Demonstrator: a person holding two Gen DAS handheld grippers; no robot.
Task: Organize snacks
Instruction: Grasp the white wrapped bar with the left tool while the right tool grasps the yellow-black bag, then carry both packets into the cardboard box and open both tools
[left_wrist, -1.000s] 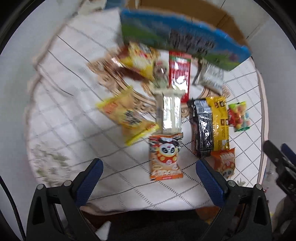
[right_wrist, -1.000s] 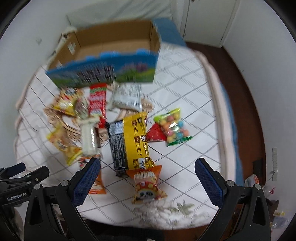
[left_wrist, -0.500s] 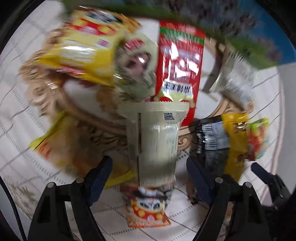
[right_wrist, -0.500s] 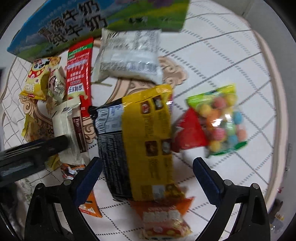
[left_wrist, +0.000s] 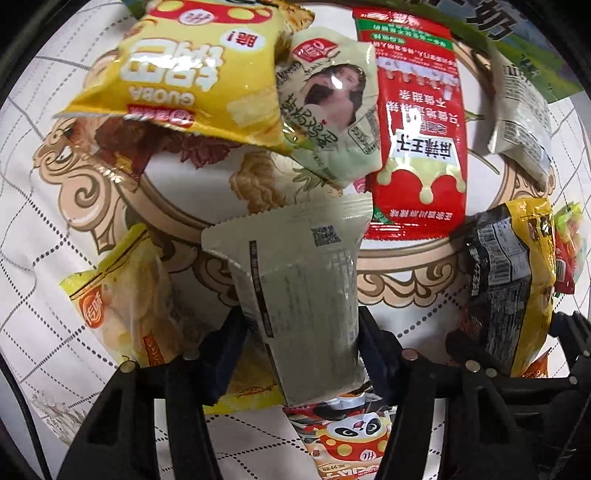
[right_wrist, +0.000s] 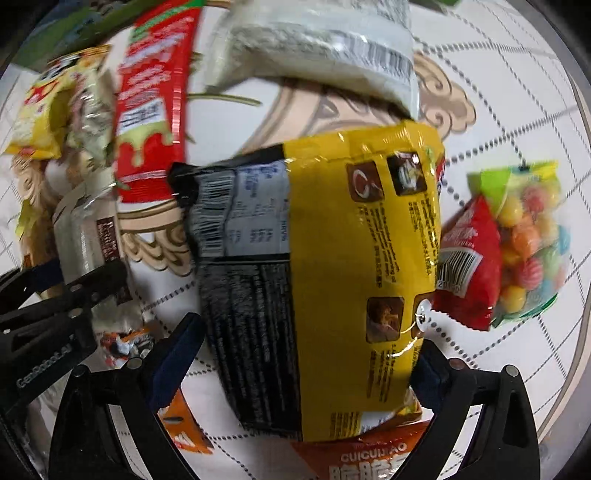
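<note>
Nearly all sorting is left, I judge: packets lie scattered over the tablecloth (left_wrist: 44, 229). The yellow-black packet (right_wrist: 332, 277) lies lengthwise away from the camera, between the released right claw (right_wrist: 306, 354). The left claw (left_wrist: 301, 339) is closing, pads touching the pale wafer packet (left_wrist: 299, 288), which lies likewise

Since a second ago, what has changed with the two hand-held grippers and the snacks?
Both came down onto the pile. The left hand-held gripper is closing around the pale long packet, pads at its sides. The right hand-held gripper, open, now straddles the yellow-and-black bag. The snacks lie where they were.
</note>
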